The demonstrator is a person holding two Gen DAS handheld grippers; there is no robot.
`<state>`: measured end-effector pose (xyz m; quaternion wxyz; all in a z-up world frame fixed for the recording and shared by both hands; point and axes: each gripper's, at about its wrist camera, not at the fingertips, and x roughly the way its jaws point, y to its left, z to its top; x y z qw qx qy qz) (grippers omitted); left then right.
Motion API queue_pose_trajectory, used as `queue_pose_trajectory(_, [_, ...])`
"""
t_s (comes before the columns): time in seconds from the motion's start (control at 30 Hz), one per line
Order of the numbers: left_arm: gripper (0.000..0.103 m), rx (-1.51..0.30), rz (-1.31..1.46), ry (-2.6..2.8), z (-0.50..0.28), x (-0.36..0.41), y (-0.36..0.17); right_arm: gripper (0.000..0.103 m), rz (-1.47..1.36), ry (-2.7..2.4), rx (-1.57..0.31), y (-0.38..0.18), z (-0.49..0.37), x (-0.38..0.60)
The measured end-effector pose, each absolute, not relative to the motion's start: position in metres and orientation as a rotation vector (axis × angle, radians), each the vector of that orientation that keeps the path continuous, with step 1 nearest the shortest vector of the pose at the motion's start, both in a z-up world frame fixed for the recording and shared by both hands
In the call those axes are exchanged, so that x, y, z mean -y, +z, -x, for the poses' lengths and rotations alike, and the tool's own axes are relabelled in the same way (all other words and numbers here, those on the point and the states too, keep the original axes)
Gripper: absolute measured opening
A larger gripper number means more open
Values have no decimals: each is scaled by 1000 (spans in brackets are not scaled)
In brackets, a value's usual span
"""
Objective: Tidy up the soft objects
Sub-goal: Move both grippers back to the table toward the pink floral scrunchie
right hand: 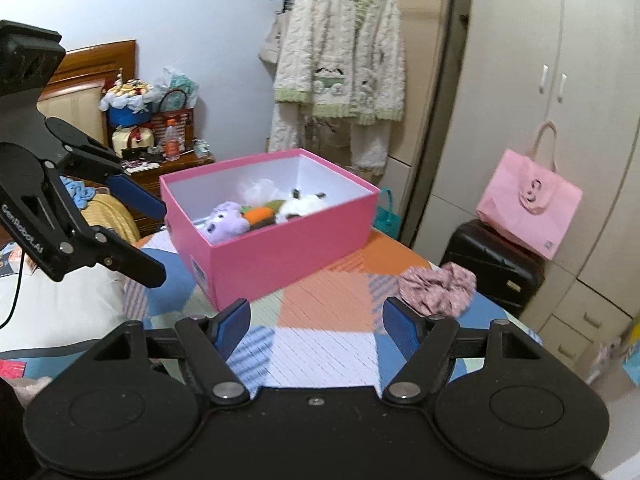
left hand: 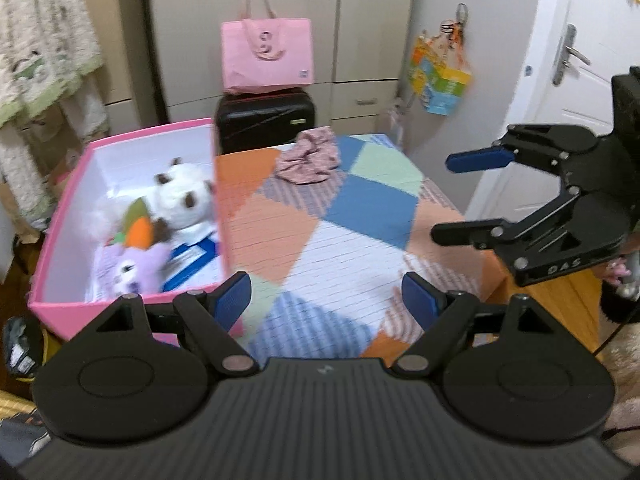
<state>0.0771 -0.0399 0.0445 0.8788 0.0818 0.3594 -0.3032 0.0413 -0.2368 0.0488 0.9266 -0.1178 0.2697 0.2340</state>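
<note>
A pink box [left hand: 56, 240] [right hand: 288, 248] stands at the left of the patchwork-covered table [left hand: 360, 216] [right hand: 332, 340]. Inside lie a white plush [left hand: 182, 196] [right hand: 300, 204], a purple plush [left hand: 140, 268] [right hand: 224, 222] and an orange carrot toy [left hand: 140, 232] [right hand: 260, 214]. A pink patterned cloth [left hand: 310, 156] [right hand: 438, 286] lies crumpled at the table's far edge. My left gripper [left hand: 326, 300] [right hand: 160, 236] is open and empty, just right of the box. My right gripper [right hand: 316, 320] [left hand: 444, 198] is open and empty above the table, short of the cloth.
A black suitcase [left hand: 266, 122] [right hand: 492, 264] with a pink tote bag [left hand: 267, 54] [right hand: 528, 204] on top stands behind the table, before wardrobe doors. A fluffy cardigan [right hand: 340, 60] hangs at the back. A cluttered nightstand [right hand: 160, 160] is at the left.
</note>
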Motion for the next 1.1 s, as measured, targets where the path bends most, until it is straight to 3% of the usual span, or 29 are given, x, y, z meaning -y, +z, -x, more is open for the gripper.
queue_pose_trajectory(0.47, [82,-721,-136,-700,-130,114,15,81,222,450,-520,8,-72,288])
queue_pose_trajectory(1.1, [82,-714,105,-621,-240,151,-51,83,234,488,-486,-73,-184,326])
